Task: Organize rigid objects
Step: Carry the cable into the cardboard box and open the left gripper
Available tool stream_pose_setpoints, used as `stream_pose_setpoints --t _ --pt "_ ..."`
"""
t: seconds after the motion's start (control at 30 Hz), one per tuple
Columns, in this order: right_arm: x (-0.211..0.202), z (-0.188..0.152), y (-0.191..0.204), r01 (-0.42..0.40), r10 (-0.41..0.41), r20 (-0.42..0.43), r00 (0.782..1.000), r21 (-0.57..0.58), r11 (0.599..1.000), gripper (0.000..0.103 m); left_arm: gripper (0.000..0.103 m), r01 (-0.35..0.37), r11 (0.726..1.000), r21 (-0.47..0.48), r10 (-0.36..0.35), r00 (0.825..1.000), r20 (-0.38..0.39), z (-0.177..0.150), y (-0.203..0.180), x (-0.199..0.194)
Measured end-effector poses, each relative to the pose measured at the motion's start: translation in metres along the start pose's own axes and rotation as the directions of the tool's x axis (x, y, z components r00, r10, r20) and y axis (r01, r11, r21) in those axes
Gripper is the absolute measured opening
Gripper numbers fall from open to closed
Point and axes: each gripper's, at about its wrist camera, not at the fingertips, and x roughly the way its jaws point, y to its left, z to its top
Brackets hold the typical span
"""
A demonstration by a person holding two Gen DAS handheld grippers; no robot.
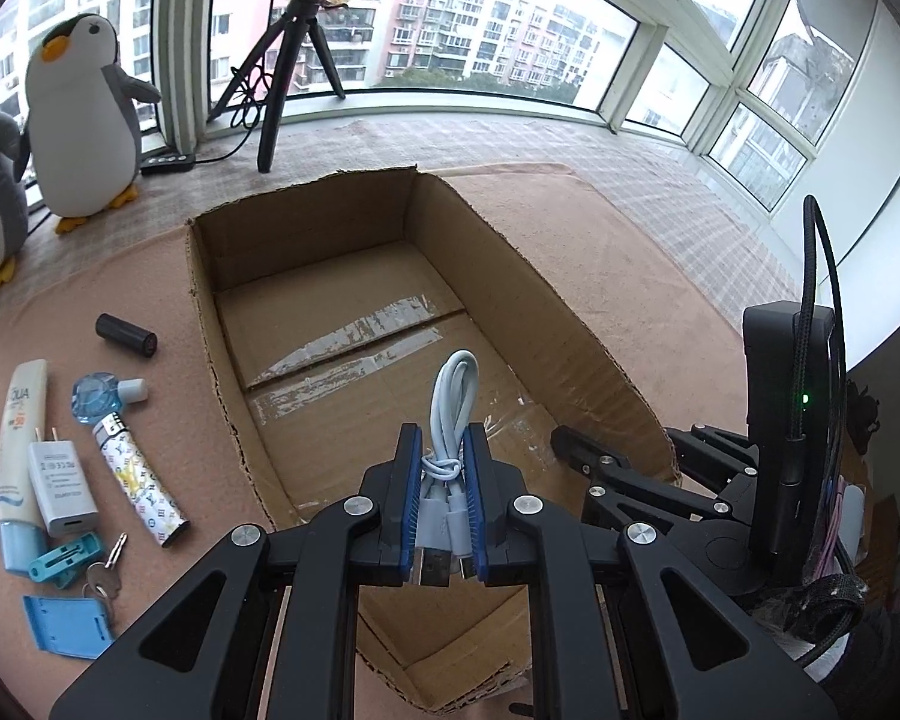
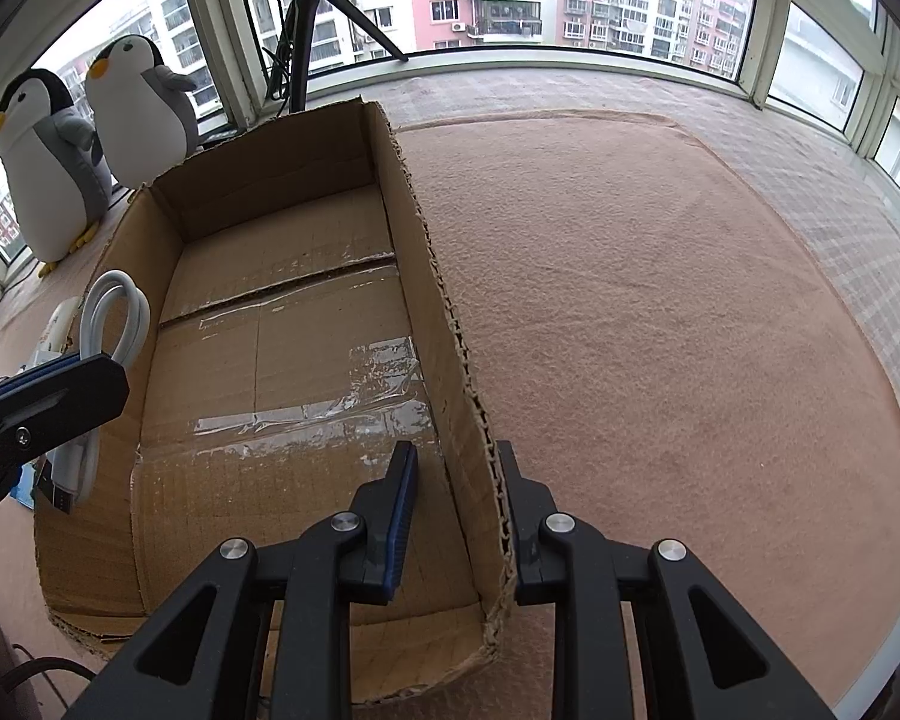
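Left wrist view: left gripper clenched on a bundled white USB cable, loop poking up past the blue pads, plugs hanging behind them, all held above the near half of an open cardboard box. Box floor bare, taped along its centre seam. Resting on a pinkish-brown felt mat laid over a pale checked sill that curves along a bay window, apartment blocks beyond the glass. Off the box's left edge, scattered on the mat: black cylinder, sunscreen tube, small blue bottle, white charger plug, patterned lighter, keys, teal clip, blue card. At the far left corner, two plush penguins and a black tripod with its cord.

Right wrist view: right gripper astride the box's right wall, one finger inside, one outside; whether pressing the cardboard or merely flanking it, cannot tell. Mat to the right of the box bare up to the window frame.
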Motion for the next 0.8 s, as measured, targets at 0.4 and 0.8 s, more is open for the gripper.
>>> stream_pose_setpoints --t 0.4,0.8 --pt "0.0 0.0 -0.001 -0.003 0.003 0.0 1.0 0.001 1.0 0.023 0.06 -0.031 0.999 -0.008 0.031 0.999 0.035 0.002 0.0 -0.016" --pt "0.0 0.0 -0.002 -0.004 0.004 -0.001 1.0 -0.001 1.0 0.023 0.07 -0.126 0.991 -0.041 0.129 0.987 0.095 -0.018 0.027 -0.058"
